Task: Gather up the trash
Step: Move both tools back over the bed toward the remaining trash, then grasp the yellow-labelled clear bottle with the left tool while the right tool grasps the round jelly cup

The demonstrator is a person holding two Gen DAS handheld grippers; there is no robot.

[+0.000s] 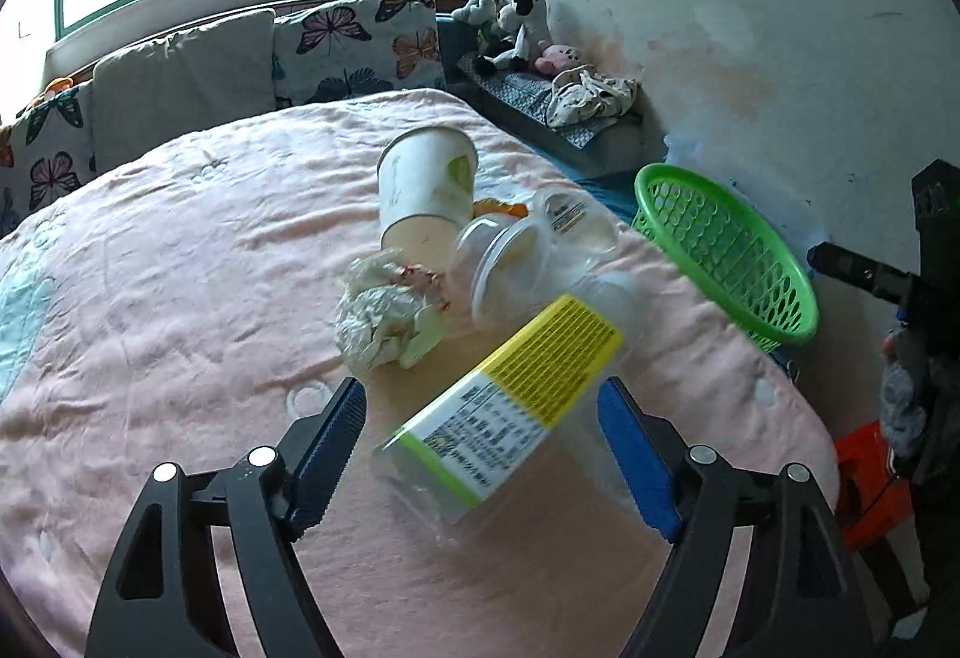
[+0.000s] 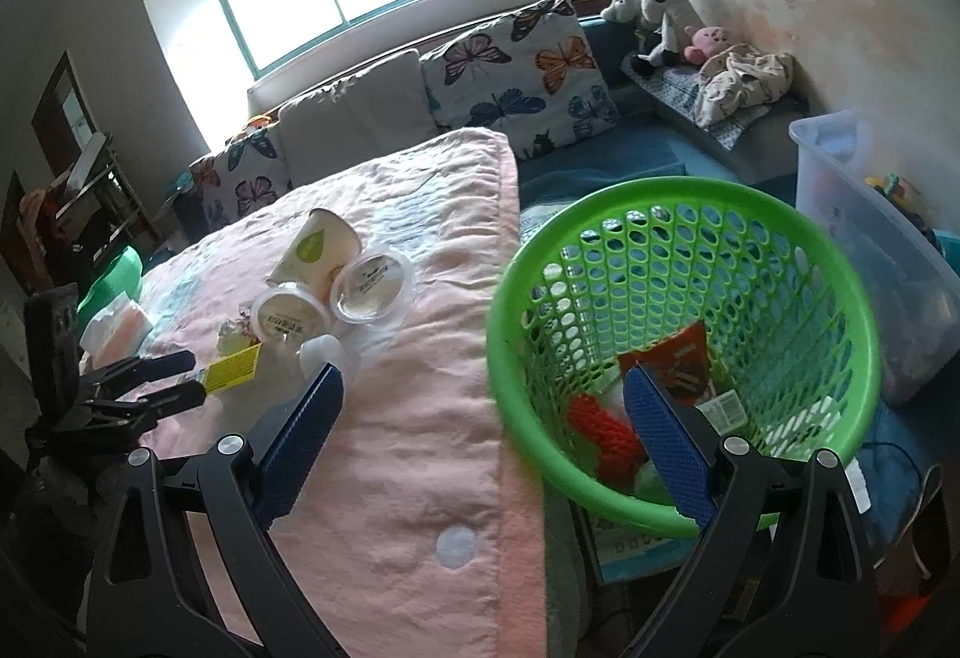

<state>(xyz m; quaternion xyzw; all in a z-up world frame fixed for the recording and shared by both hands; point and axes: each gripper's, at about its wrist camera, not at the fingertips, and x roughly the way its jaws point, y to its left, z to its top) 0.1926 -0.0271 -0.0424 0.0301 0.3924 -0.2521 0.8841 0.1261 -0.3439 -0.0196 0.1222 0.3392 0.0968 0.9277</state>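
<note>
No text is legible. The clear bottle (image 1: 510,406) carries a yellow and white label (image 1: 528,382) with rows of print too blurred to read. A small printed sticker sits on one clear lid (image 1: 567,214), and another on a tub lid (image 2: 288,319); both are too small to make out.

Pink blanket (image 1: 180,250); green perforated basket (image 2: 690,214); butterfly-print pillows (image 2: 516,63); yellow-labelled clear bottle (image 1: 516,388); blue-padded fingers (image 1: 336,448).

1 paper cup (image 1: 427,190), 1 bottle (image 1: 510,406), 2 plastic tubs (image 2: 373,284), 1 basket (image 2: 684,334).
</note>
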